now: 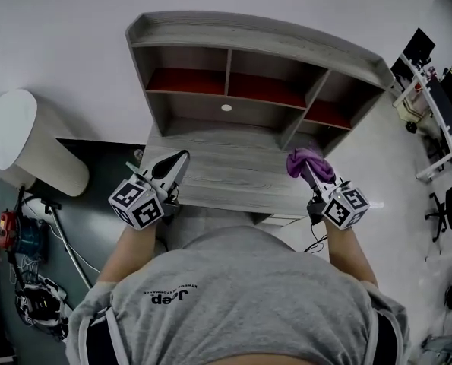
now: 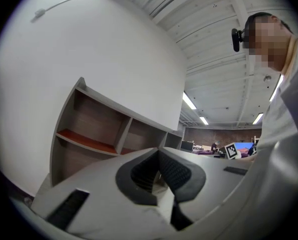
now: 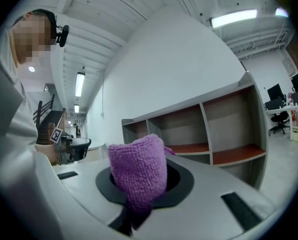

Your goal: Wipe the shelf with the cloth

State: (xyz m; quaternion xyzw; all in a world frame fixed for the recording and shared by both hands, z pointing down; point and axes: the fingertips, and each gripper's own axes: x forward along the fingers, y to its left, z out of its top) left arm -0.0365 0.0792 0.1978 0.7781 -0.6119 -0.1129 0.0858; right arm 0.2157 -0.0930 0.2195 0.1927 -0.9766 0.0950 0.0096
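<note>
At the shelf, cloth pinched and ready

Before the grey shelf (image 1: 233, 169) a person stands with a gripper in each hand, both raised over the front edge of its wide lower board. The right gripper (image 1: 309, 176) has its jaws clamped on a purple cloth (image 1: 305, 160), pinched low so that a thick wad stands out past the tips. That looks deliberate: the wad can serve as the wiping pad and should keep the hard jaws off the wood. In the right gripper view the cloth (image 3: 137, 169) rises straight up out of the jaws with the shelf (image 3: 229, 119) open behind it, so I judge it to be held in the air above the right part of the board, not pressed onto it yet.

The left gripper (image 1: 181, 158) hovers over the left part of the board, its jaws closed tip to tip with nothing between them, as its own view (image 2: 159, 153) shows. It seems parked there simply to stay clear of the wiping side.

No wiping looks begun. The next move would be to lower the wad until it lies flat on the board, then sweep it sideways; too shallow a tilt could let the jaws scrape the wood instead
</note>
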